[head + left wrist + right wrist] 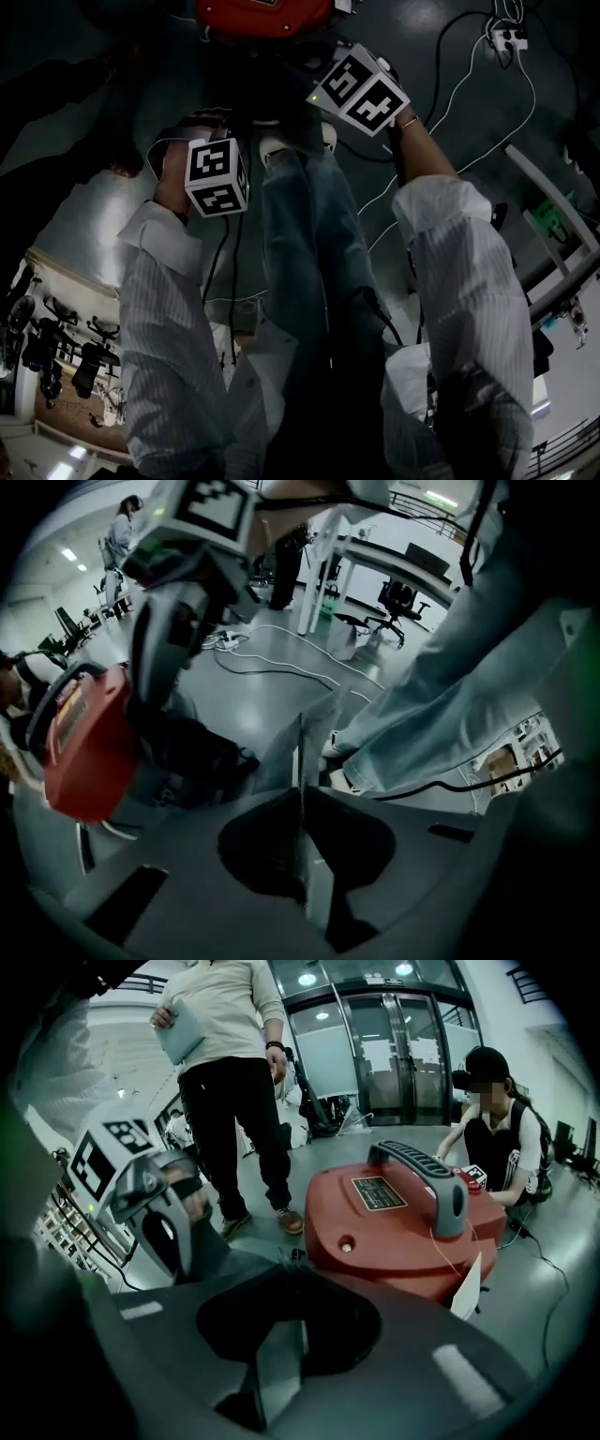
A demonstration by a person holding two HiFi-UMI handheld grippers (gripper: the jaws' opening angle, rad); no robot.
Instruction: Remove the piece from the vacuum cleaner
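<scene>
The red vacuum cleaner [262, 14] stands on the grey floor just beyond the person's feet. In the right gripper view the vacuum cleaner [394, 1218] shows its grey handle [433, 1174] and a white tag [466, 1290] on a string. The left gripper [300, 754] is shut with nothing visible between its jaws. It hangs over the floor to the right of the vacuum cleaner [86, 744] and a dark part beside it [192, 754]. The right gripper [279, 1358] also looks shut and empty, a little short of the vacuum's near side. Which piece comes off, I cannot tell.
The person's own legs [309, 244] stand between the two grippers. White cables [450, 103] and a power strip [511, 37] lie on the floor at right. A standing person [234, 1072] and a crouching person [497, 1147] are behind the vacuum. Office chairs [398, 597] and a table [375, 560] are farther off.
</scene>
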